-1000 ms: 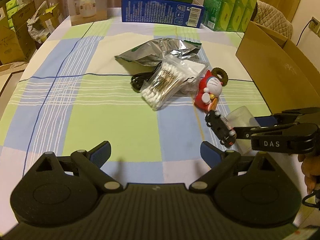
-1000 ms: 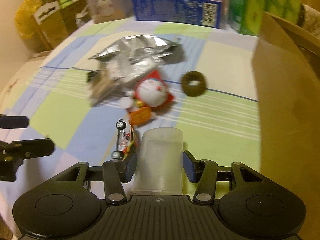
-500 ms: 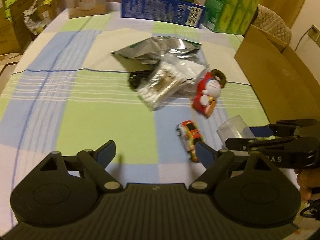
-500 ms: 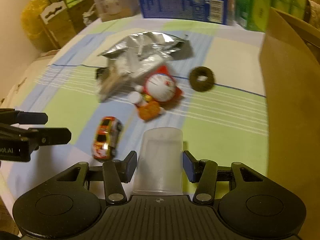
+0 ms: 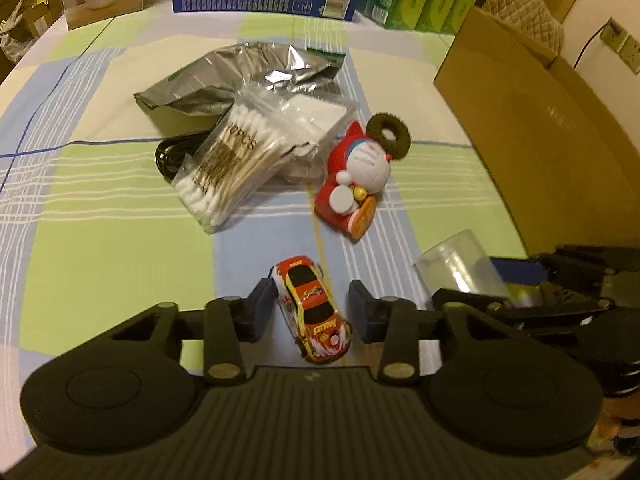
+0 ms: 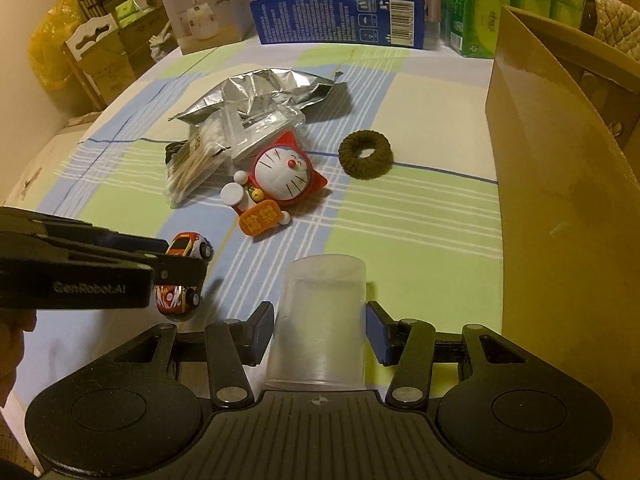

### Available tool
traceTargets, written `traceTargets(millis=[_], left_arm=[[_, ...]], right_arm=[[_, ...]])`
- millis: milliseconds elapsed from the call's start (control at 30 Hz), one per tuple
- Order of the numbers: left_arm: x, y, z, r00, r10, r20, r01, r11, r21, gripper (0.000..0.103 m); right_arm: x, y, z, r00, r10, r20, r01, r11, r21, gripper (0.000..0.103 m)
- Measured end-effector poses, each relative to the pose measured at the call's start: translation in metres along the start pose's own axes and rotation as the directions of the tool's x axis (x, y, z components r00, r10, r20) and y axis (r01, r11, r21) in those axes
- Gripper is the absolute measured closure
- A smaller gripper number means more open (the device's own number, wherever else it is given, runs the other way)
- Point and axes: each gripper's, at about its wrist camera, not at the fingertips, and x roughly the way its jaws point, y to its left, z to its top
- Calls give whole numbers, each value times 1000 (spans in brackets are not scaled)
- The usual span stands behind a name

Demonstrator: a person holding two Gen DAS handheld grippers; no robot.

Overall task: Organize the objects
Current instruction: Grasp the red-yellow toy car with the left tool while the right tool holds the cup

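The toy car sits skewed between the parted fingers of the left hand-held gripper, near the worktop's front edge; closing could pinch it crookedly and roll it away; the right hand-held gripper is clamped on the clear cup, beside the cardboard box.

glossy toy car; crinkled foil bag; frosted plastic cup.
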Motion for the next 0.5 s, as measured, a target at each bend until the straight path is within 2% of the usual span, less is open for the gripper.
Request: traceTargets(millis=[133,500], left_arm=[[-6,5,-6,1000,-6,-5,6,1000,10,81],[-12,8,-12,1000,14,-11,-14,999,48,80]], right_arm=[[-2,0,-2,1000,-3,4,3,1000,-7,57],[-1,5,-1,1000,-1,5,1,1000,-5,57]])
